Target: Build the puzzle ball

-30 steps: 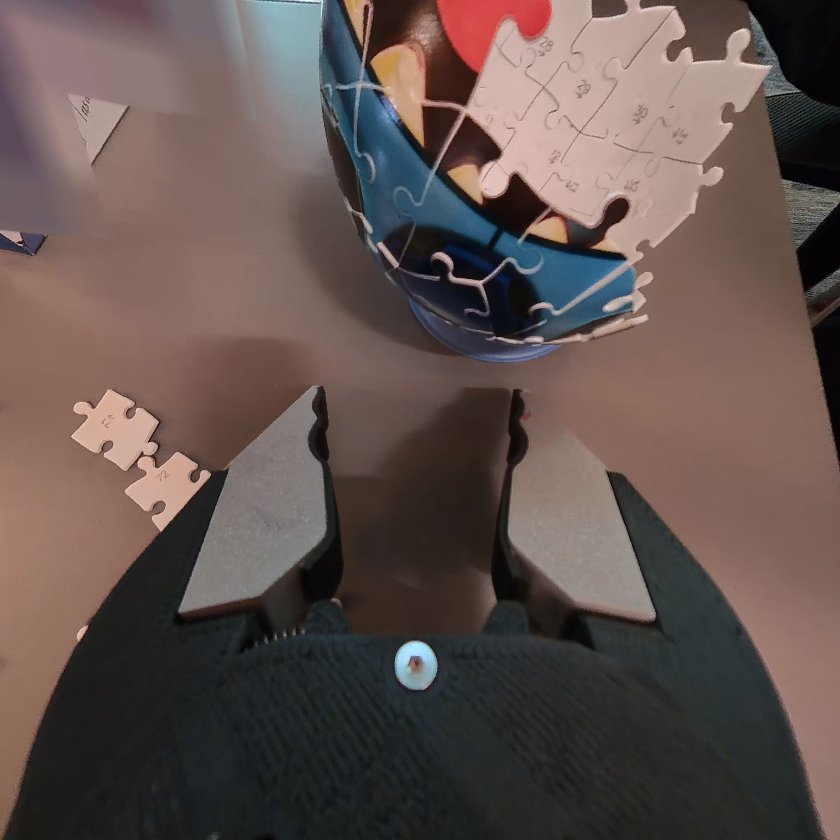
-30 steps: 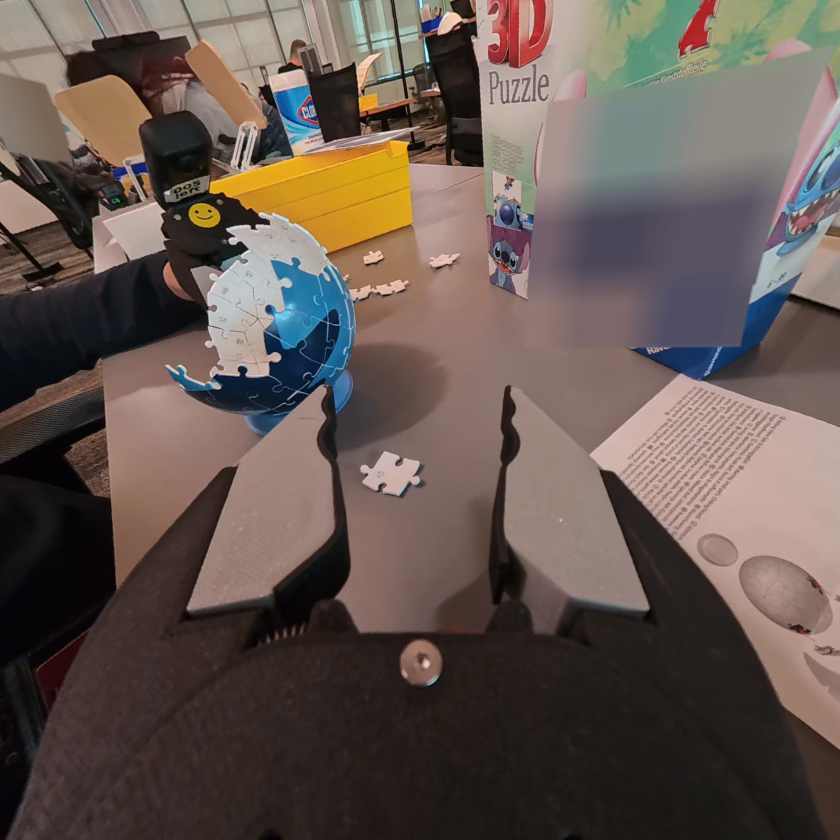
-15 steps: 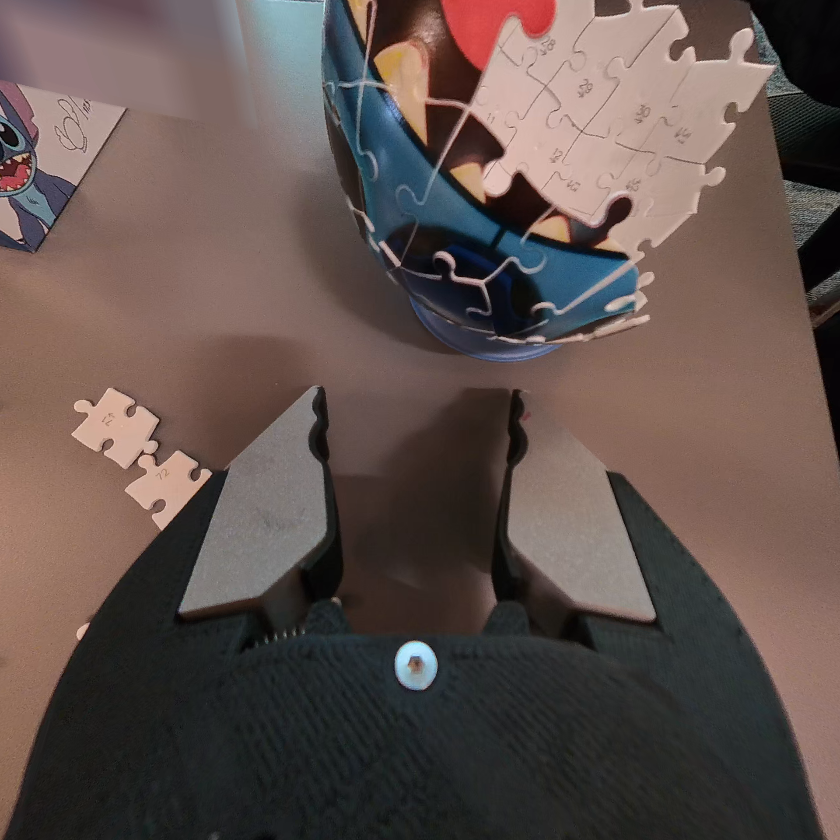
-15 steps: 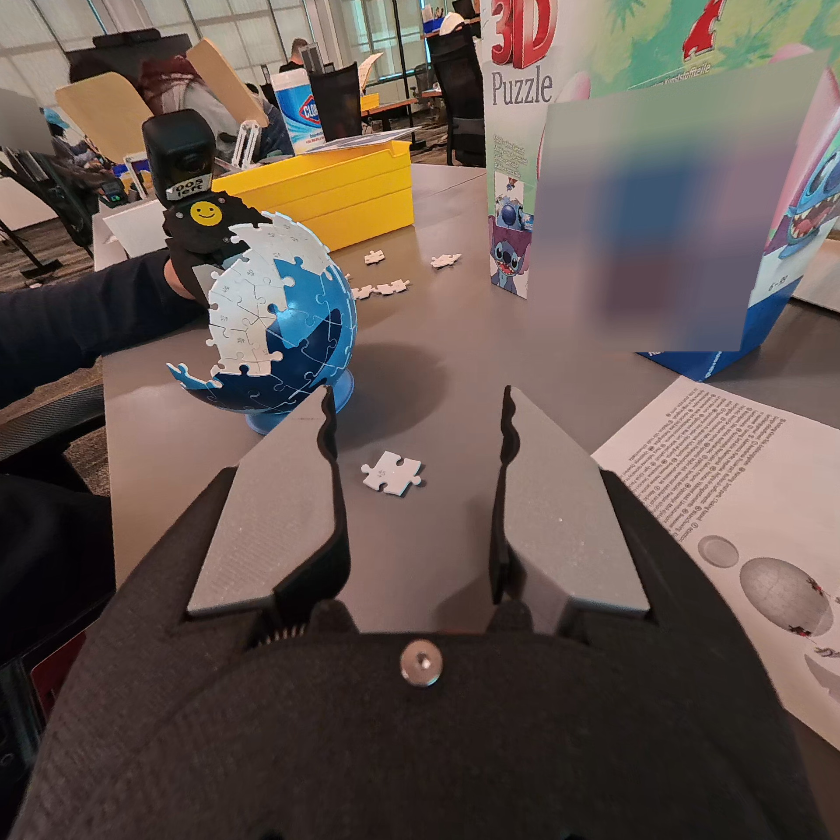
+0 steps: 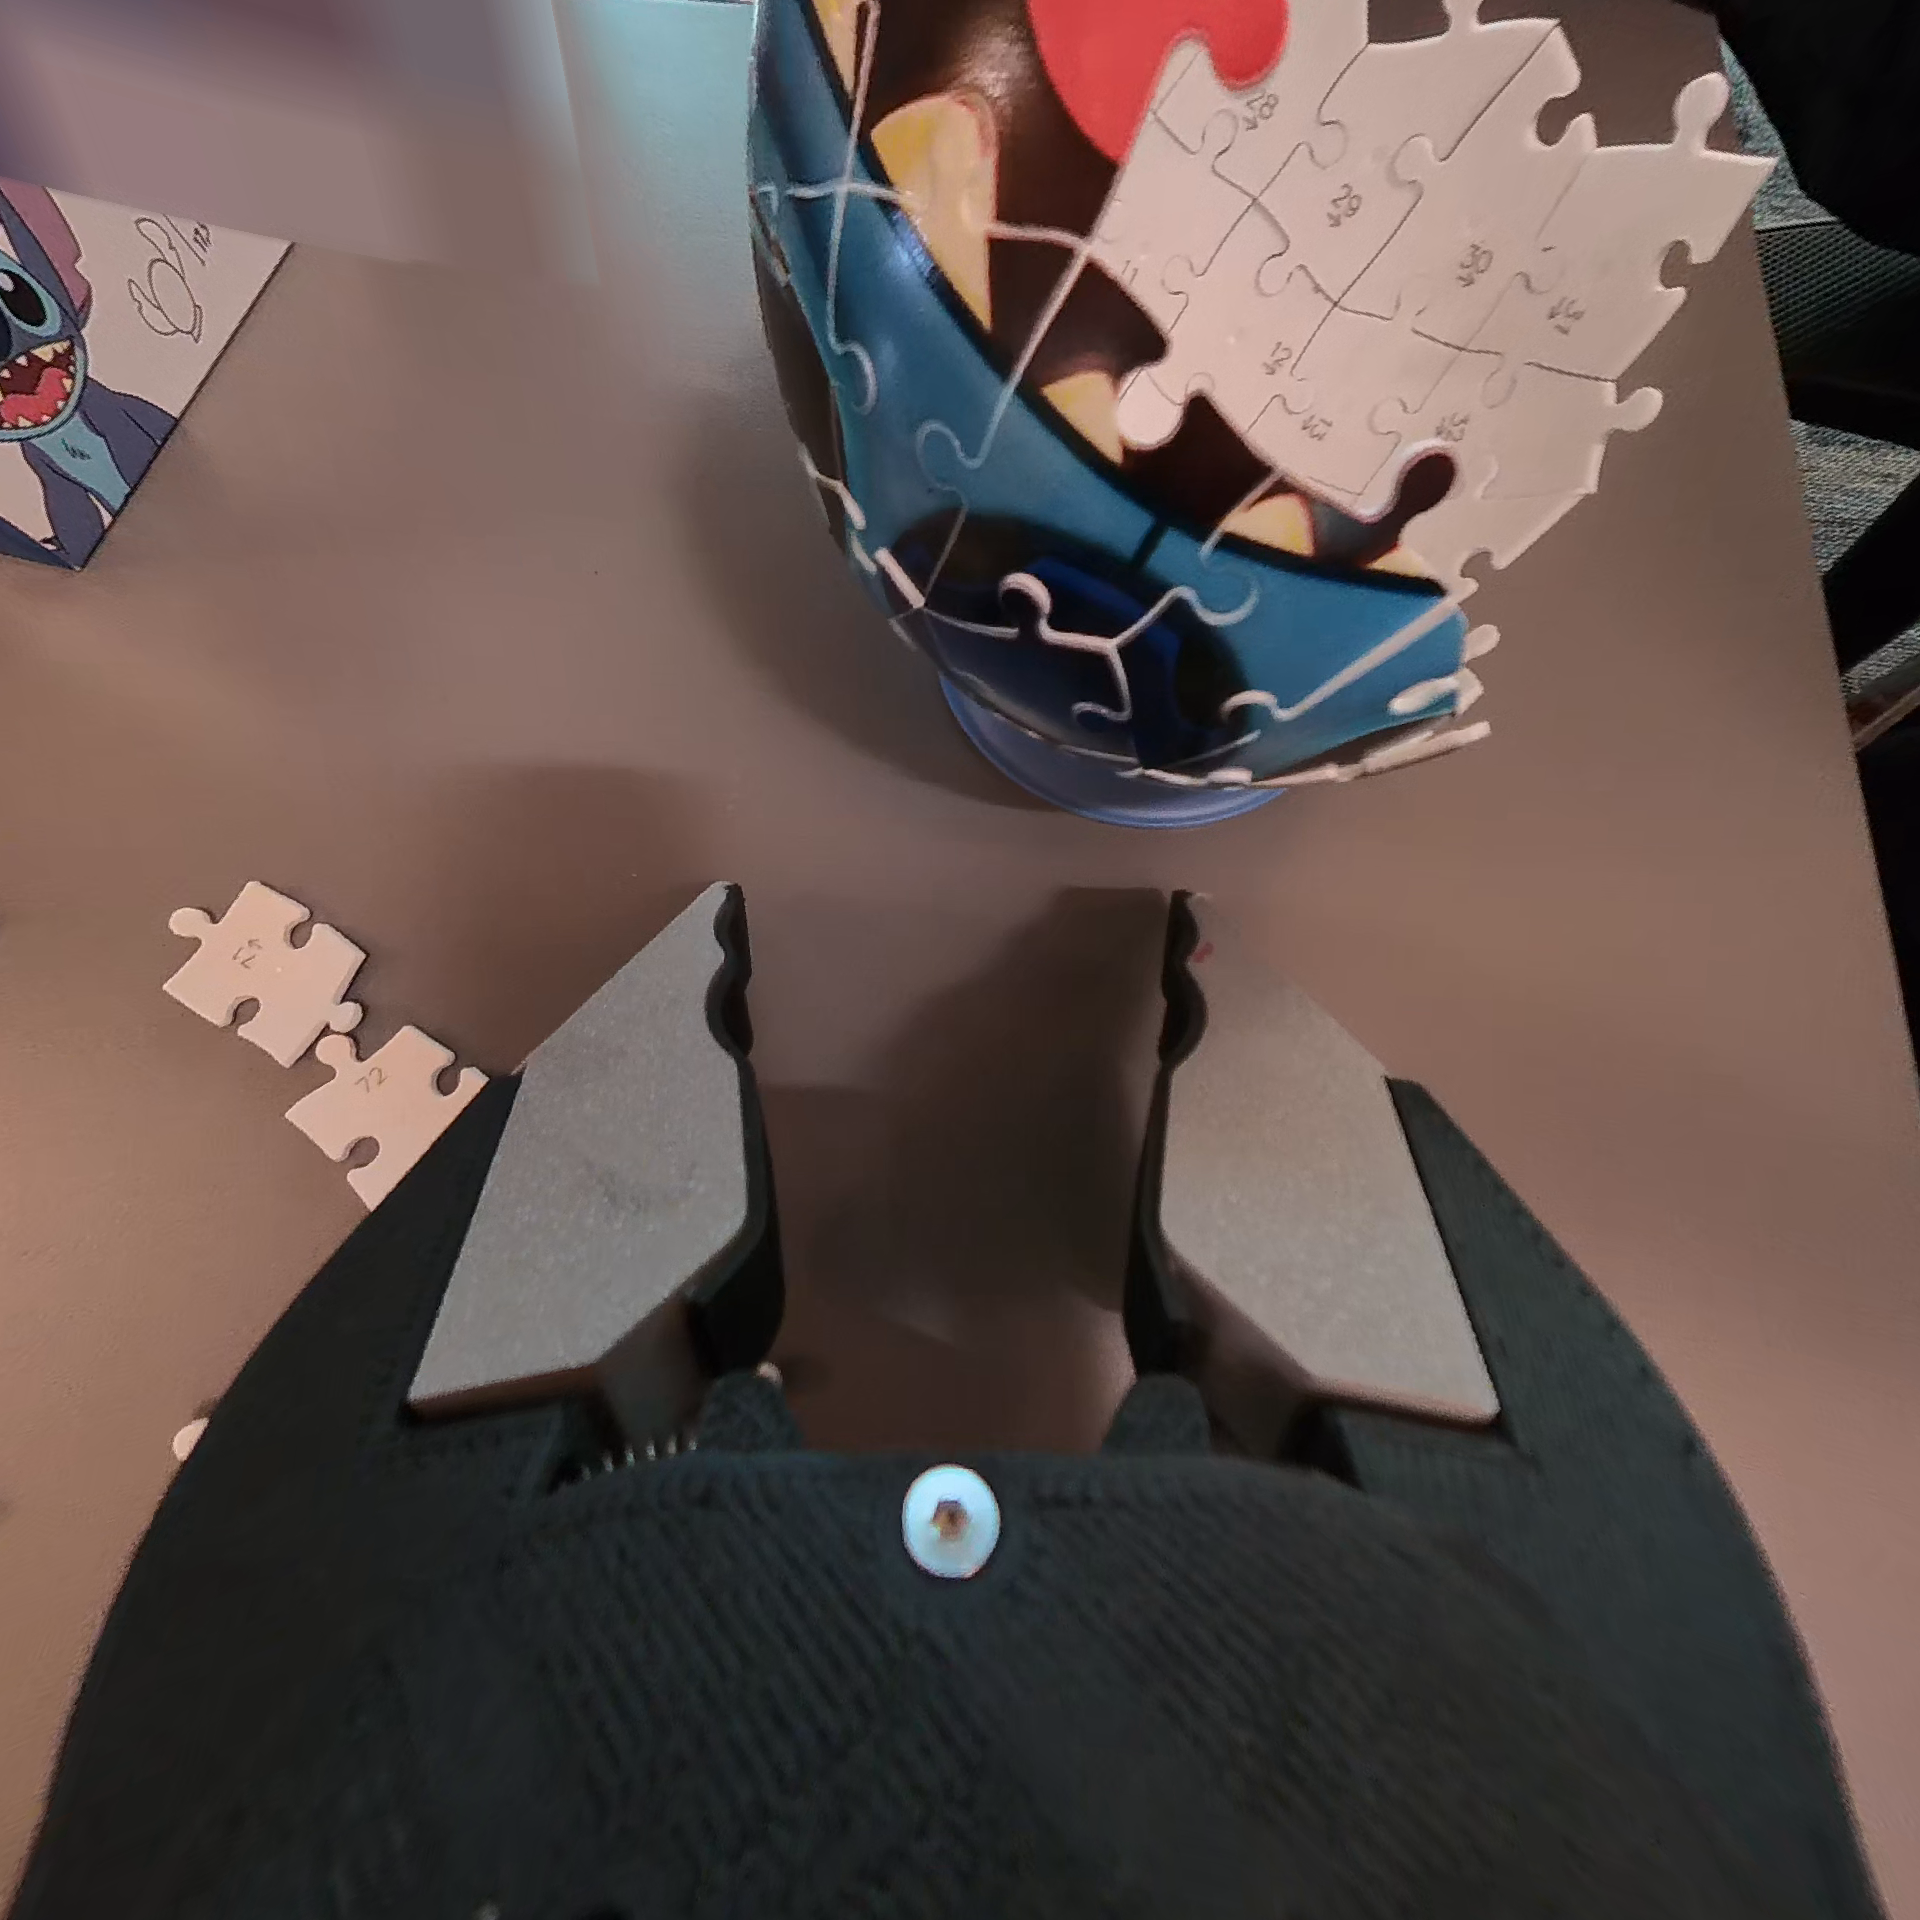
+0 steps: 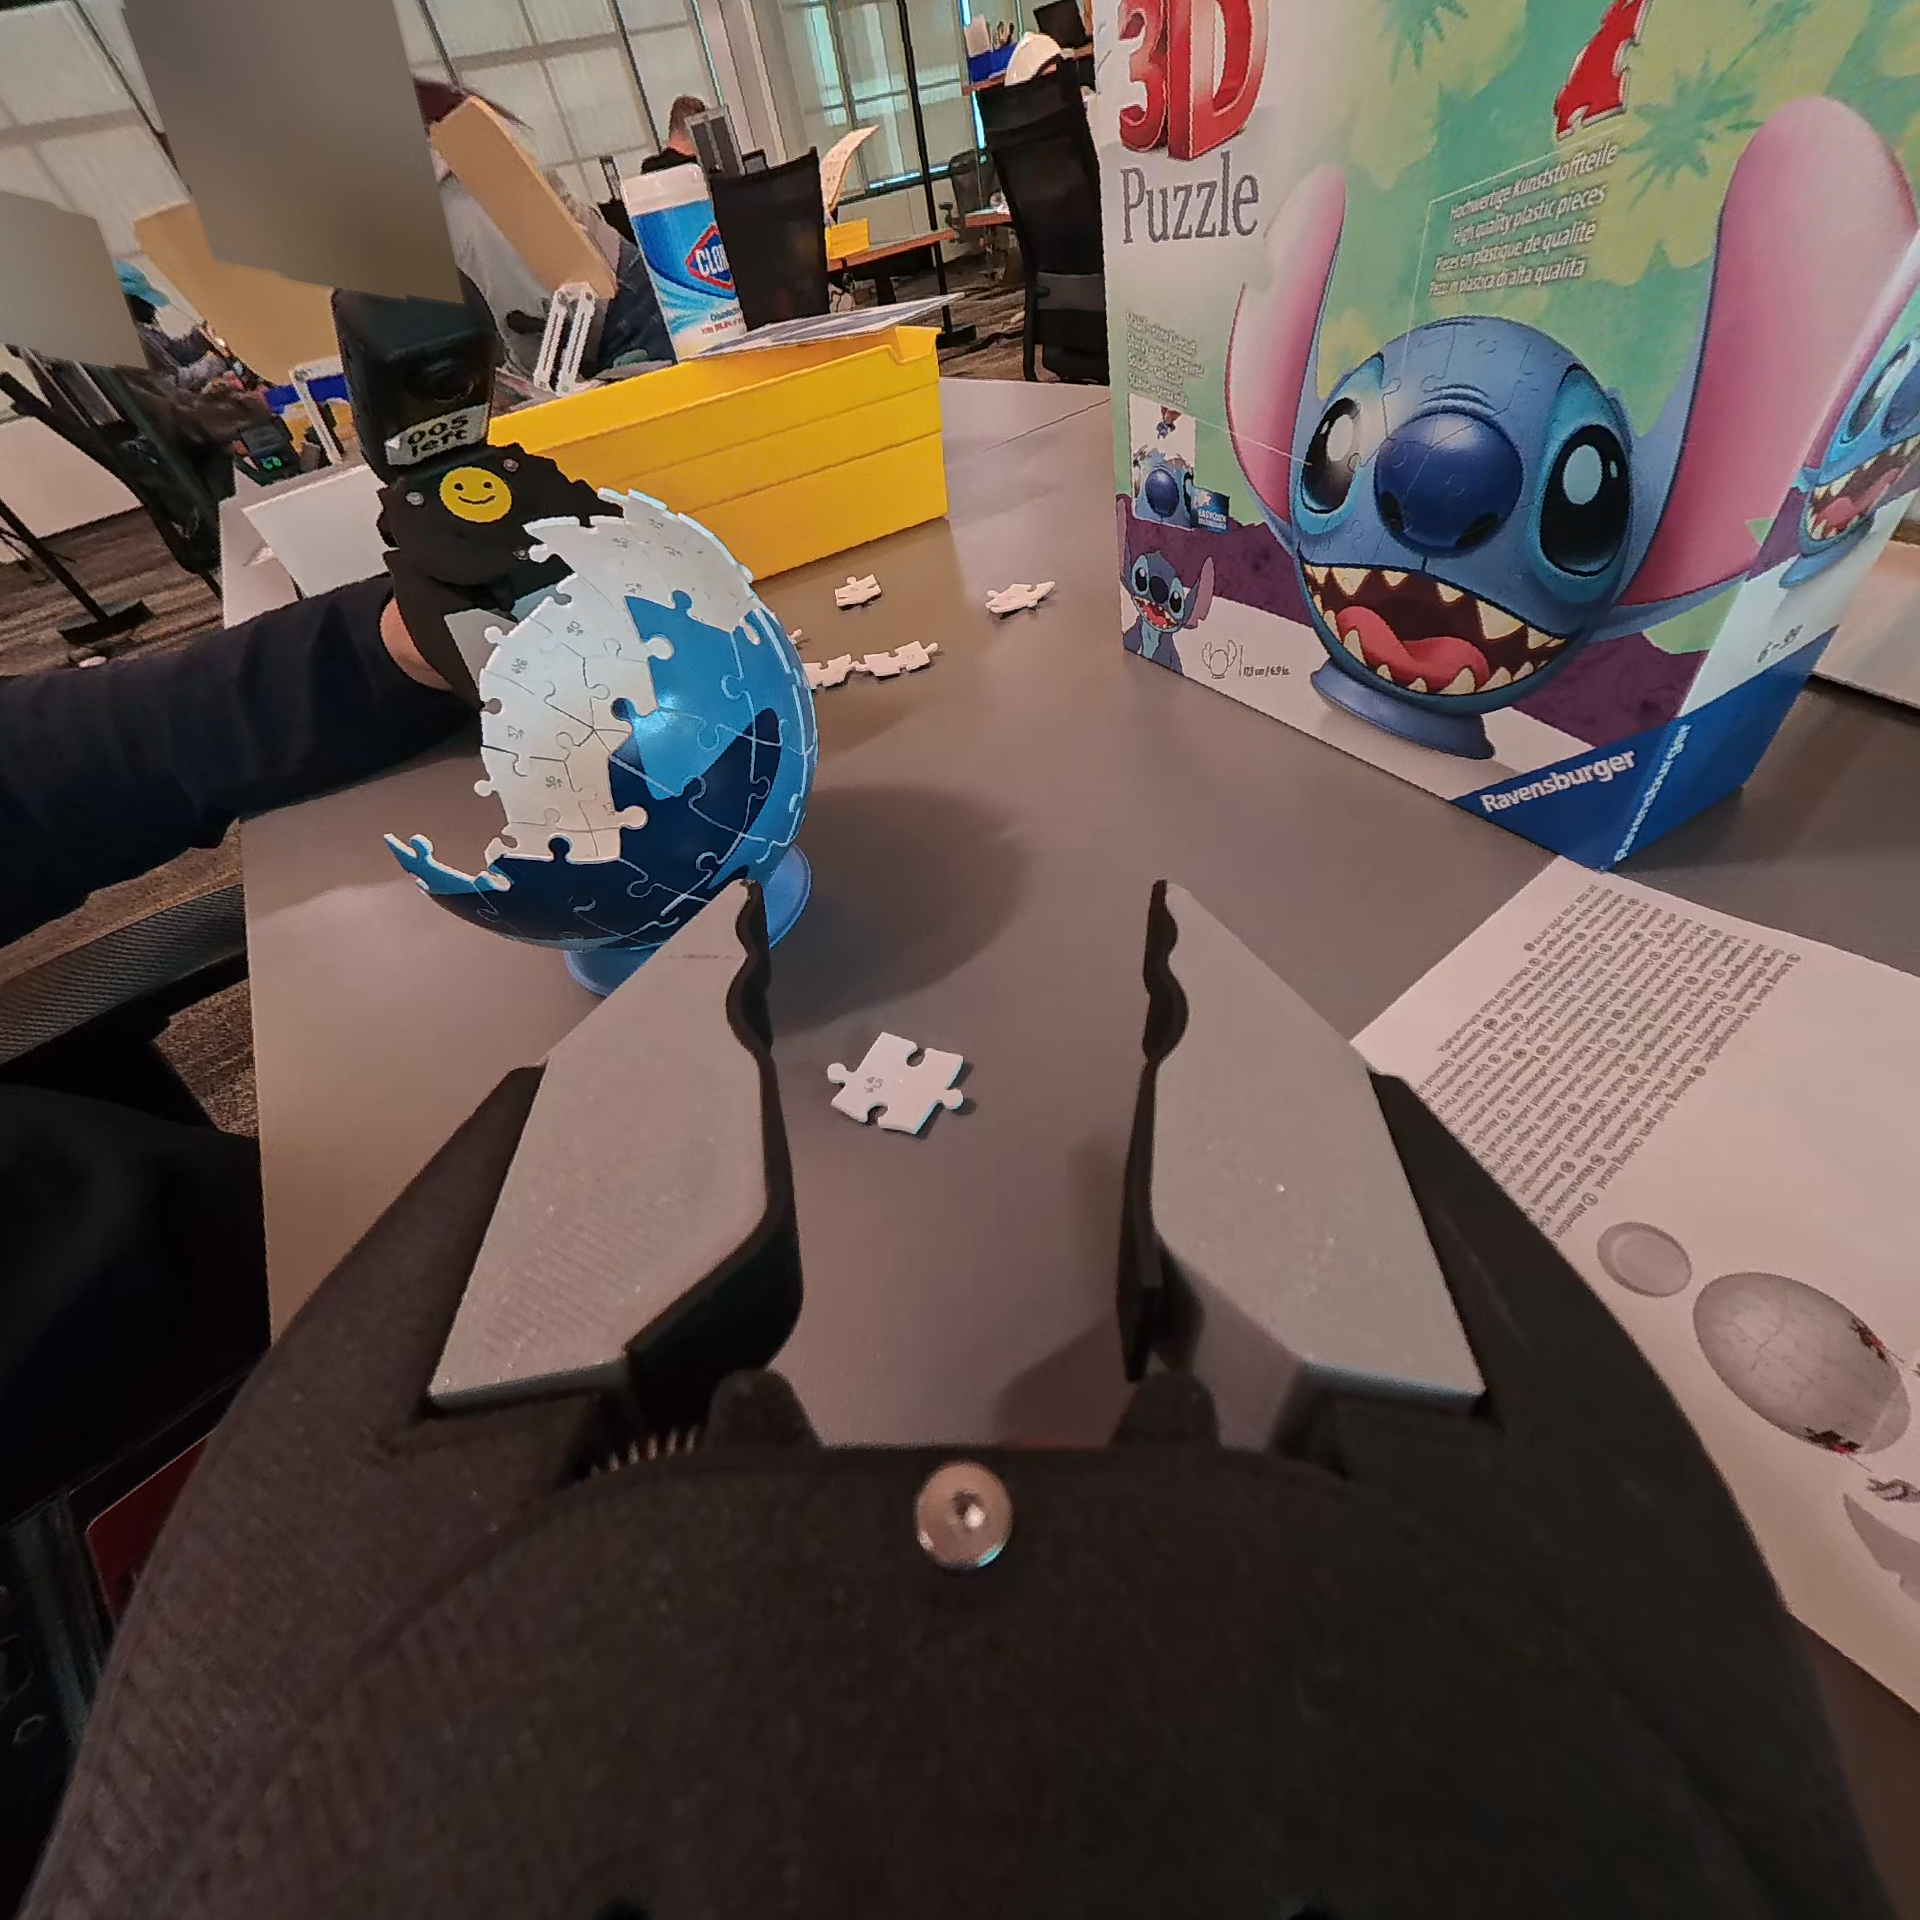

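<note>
1. The right hand-held gripper hovered over the grey tabletop, its jaws wide apart and holding nothing.
2. A single white puzzle piece lay flat between its fingers.
3. The left hand-held gripper was likewise spread wide and empty, with two joined pieces just to its left.
4. The half-built puzzle ball stood on its blue stand near the tabletop's left edge.
5. Farther back lay loose pieces, the puzzle box at the right and a yellow tray.
</note>
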The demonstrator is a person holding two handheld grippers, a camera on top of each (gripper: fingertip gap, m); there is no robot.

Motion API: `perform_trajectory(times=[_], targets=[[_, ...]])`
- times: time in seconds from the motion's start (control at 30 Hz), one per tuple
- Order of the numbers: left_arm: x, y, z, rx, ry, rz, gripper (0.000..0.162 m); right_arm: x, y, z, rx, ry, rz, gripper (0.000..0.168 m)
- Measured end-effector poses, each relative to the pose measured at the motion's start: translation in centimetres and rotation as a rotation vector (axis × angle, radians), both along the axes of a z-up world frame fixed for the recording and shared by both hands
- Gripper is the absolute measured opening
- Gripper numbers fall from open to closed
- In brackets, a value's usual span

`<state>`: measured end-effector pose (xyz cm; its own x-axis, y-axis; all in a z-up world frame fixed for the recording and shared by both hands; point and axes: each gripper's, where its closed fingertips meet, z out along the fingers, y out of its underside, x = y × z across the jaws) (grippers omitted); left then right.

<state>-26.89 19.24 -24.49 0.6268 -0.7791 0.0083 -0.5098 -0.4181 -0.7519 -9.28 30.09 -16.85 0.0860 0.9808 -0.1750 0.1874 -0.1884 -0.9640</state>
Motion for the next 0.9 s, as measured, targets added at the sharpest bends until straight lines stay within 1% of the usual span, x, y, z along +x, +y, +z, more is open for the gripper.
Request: perform_trajectory(times=[0.9], targets=[[-0.02,-0.12,-0.31,-0.021,0.009,-0.004,0.078,0.03,0.02,0.04,-0.002,0.002,0.0,0.071]])
